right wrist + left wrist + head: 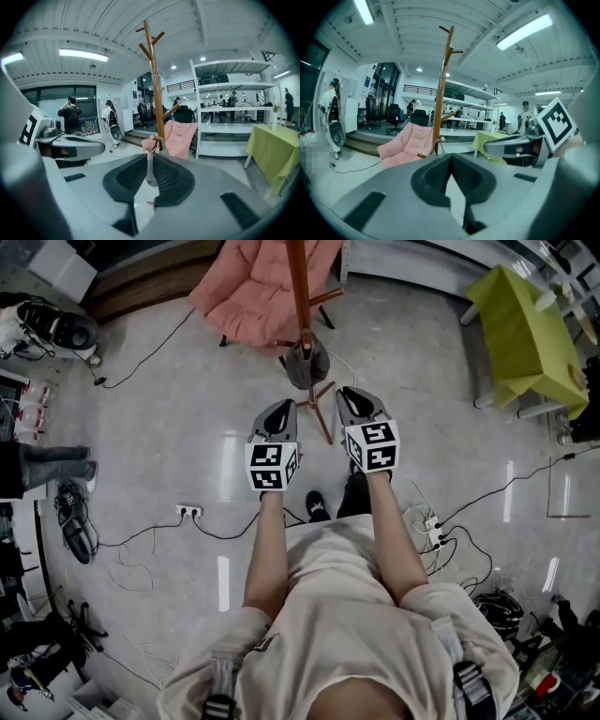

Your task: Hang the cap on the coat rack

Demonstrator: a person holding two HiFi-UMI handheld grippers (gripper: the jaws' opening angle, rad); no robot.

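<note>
Both tongs are empty: the left tongs (280, 411) have jaws together, the right tongs (352, 397) narrowly apart. The cap (306, 364) hangs on a low peg of the coat rack (298, 282), upper middle of the frame. A careless brush there could knock it off.

cap (305, 363): grey, soft, hanging limp from a low peg, sagging beside the pole | coat rack (297, 287): slim brown wooden pole, standing upright, angled pegs branching near its top, splayed feet resting on the floor | place: both standing just ahead of the jaws, touching neither pair
</note>
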